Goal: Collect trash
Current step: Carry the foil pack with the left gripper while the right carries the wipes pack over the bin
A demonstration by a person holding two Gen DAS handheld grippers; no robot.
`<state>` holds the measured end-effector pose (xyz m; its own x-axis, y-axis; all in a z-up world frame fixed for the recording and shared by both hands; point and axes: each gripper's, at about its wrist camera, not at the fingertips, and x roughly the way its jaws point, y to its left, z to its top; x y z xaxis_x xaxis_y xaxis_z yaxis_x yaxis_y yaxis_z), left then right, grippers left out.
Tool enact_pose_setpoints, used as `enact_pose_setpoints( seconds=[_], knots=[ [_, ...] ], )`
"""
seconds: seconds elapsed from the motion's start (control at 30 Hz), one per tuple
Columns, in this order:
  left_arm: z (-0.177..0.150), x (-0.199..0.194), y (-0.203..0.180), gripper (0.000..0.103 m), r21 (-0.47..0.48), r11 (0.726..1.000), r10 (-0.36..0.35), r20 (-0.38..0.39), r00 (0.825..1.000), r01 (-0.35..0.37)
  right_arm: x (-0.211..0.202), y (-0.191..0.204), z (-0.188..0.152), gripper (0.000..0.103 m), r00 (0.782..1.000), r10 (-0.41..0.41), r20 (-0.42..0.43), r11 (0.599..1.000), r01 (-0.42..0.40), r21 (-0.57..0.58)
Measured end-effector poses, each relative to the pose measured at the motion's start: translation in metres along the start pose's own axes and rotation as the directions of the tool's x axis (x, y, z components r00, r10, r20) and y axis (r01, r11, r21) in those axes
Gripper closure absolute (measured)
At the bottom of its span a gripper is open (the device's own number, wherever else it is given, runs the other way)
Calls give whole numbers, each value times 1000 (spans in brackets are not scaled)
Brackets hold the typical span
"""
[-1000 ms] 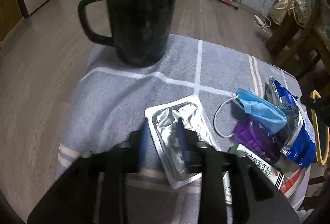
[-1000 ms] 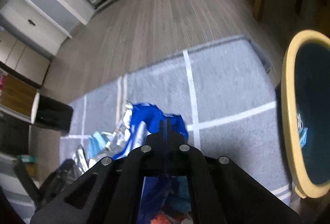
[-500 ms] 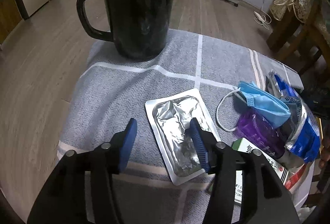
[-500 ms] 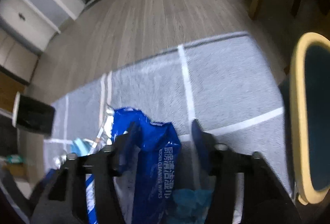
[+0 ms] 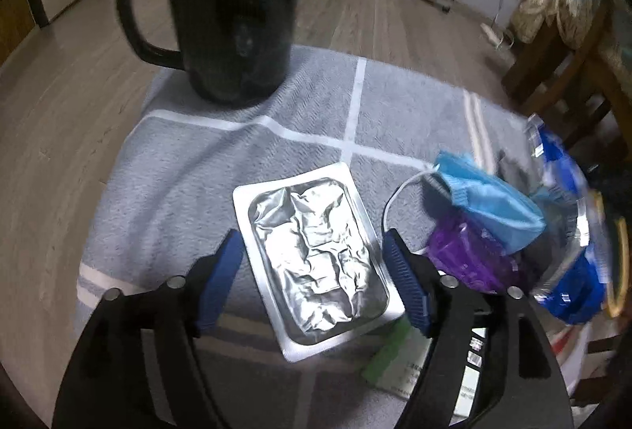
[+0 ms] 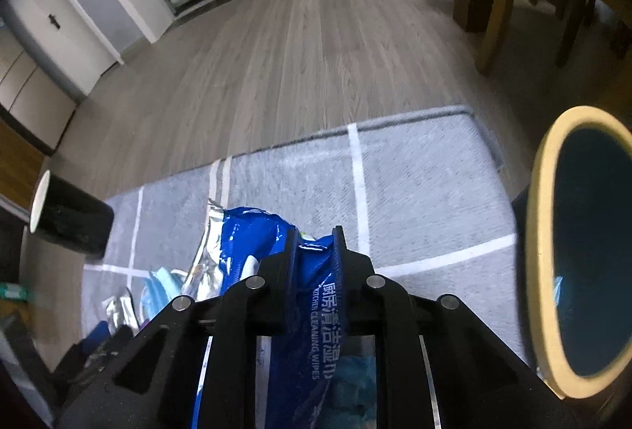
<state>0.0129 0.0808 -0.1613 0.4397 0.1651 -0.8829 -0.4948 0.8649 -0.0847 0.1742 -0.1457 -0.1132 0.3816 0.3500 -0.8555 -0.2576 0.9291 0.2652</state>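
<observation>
The blue wipes packet (image 6: 312, 294) is lying on the worktop (image 6: 426, 192) left of the yellow-rimmed bin (image 6: 541, 243), its lower end hidden by the right claw (image 6: 315, 237), which has just been closing and is pinching it. The left claw (image 5: 312, 267), jaws just widening, is straddling the foil tray (image 5: 316, 259) untouched. A black mug (image 5: 233, 14) is standing beyond.

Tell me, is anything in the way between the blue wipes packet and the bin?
Nothing visible is. The right gripper has its jaws closed on the blue wipes packet, and only bare grey cloth lies between it and the yellow-rimmed bin.
</observation>
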Motion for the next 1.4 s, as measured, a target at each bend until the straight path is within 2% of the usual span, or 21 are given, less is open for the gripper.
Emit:
enact_pose_setpoints(
  seconds=[0.1,0.17,0.27,0.43,0.53,0.77,0.93,1.07,1.23,1.33,1.4],
  knots=[
    [-4,7,-17,24,84,994,75,-2,997,-75,-12,2,1,86,1000,-7,22,1000,7,-14],
    [-5,8,-20,24,96,992,88,0,996,-88,-20,6,3,86,999,-13,40,999,14,-37],
    [-3,6,-19,31,85,992,93,0,996,-93,-35,12,5,86,998,-9,67,999,13,-49],
    [1,0,-9,34,62,996,62,-20,998,-61,-70,21,8,86,991,-3,132,996,15,-90],
    [2,-10,2,34,38,997,60,-5,998,-60,-95,26,8,86,984,-4,180,993,25,-117],
    [15,-61,0,34,55,998,20,108,994,-26,-145,20,6,86,967,3,253,993,28,-117],
    [19,-107,-29,34,144,989,-49,190,981,21,-186,-1,6,86,952,-21,306,995,51,-89],
    [25,-137,-75,34,235,970,-122,241,963,64,-219,-36,10,86,931,-31,364,999,39,-13],
    [26,-155,-136,34,346,930,-216,248,944,122,-251,-100,14,86,897,-136,421,990,104,97],
    [19,-159,-177,34,430,888,-279,226,933,162,-254,-139,13,86,893,-157,422,983,103,150],
    [12,-160,-206,34,486,853,-319,202,926,188,-248,-170,12,86,899,-189,396,971,110,214]
  ],
)
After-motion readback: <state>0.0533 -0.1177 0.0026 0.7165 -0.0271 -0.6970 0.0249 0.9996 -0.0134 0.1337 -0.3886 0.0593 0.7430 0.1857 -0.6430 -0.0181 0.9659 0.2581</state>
